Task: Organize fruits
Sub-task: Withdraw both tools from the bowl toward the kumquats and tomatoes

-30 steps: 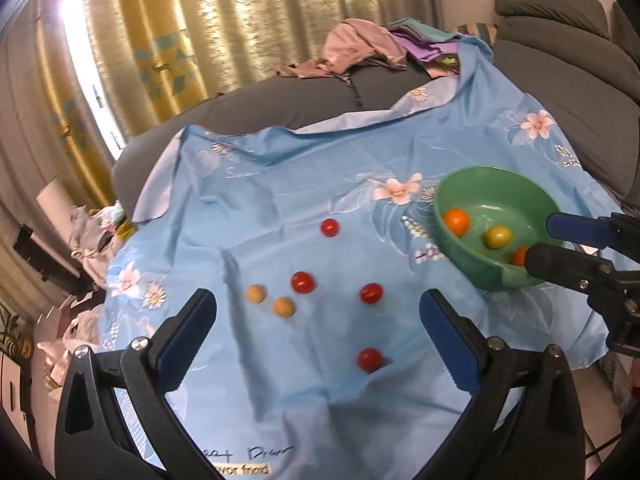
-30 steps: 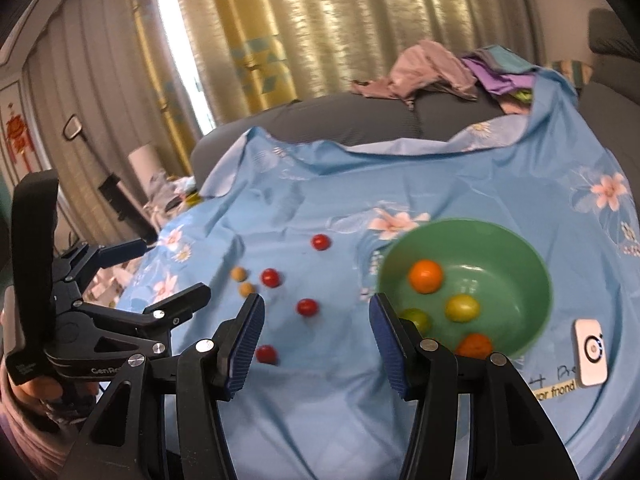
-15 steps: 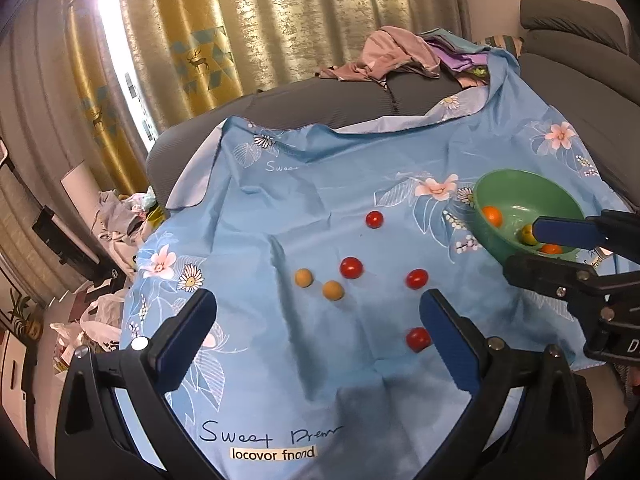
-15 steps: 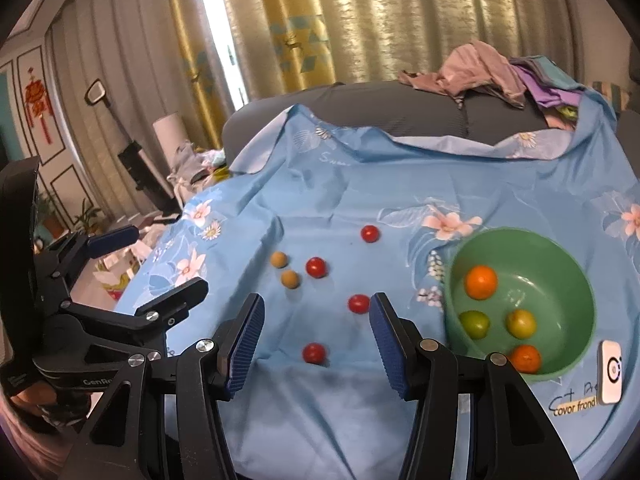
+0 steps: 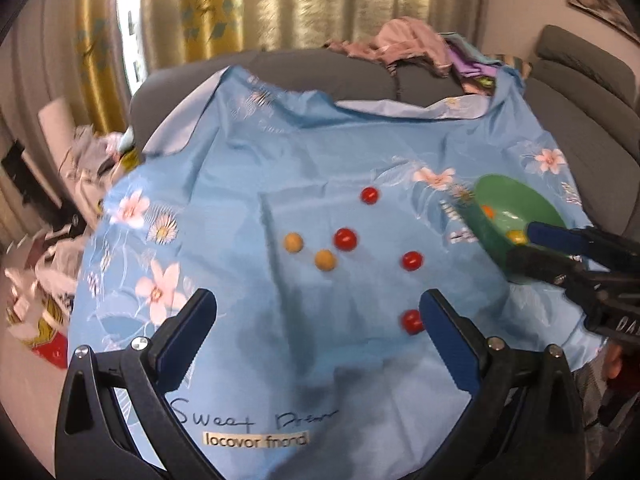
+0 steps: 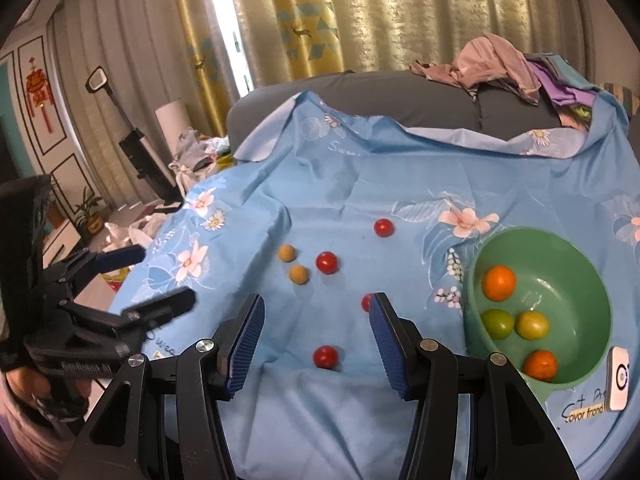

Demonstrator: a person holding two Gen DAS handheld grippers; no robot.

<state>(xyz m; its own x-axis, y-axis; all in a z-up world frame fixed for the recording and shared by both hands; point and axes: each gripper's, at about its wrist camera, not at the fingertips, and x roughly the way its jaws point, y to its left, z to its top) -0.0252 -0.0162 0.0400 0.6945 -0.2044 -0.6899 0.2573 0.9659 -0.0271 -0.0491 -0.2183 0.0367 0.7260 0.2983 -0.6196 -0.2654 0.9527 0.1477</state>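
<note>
Several red tomatoes lie loose on the blue flowered cloth (image 5: 280, 168), among them a far one (image 5: 369, 195) and a near one (image 5: 410, 321). Two tan fruits (image 5: 293, 242) (image 5: 324, 259) sit left of them. A green bowl (image 6: 560, 256) at the right holds two oranges (image 6: 499, 283), a green fruit (image 6: 497, 323) and a yellow-green one (image 6: 531, 325). My left gripper (image 5: 316, 312) is open and empty above the cloth's near edge. My right gripper (image 6: 316, 316) is open over the near tomato (image 6: 325, 357) without touching it. Its right finger hides part of another tomato (image 6: 366, 303).
A grey sofa (image 5: 584, 92) wraps around the back and right, with a heap of clothes (image 6: 496, 68) on it. A small white device (image 6: 618, 378) lies by the bowl's near rim. Bags and clutter (image 5: 52, 280) cover the floor at the left. Curtains hang behind.
Both grippers have shifted left, so the bowl now sits further right in each view. The left gripper has rolled more level. The fruits have kept their places and both jaws their width.
</note>
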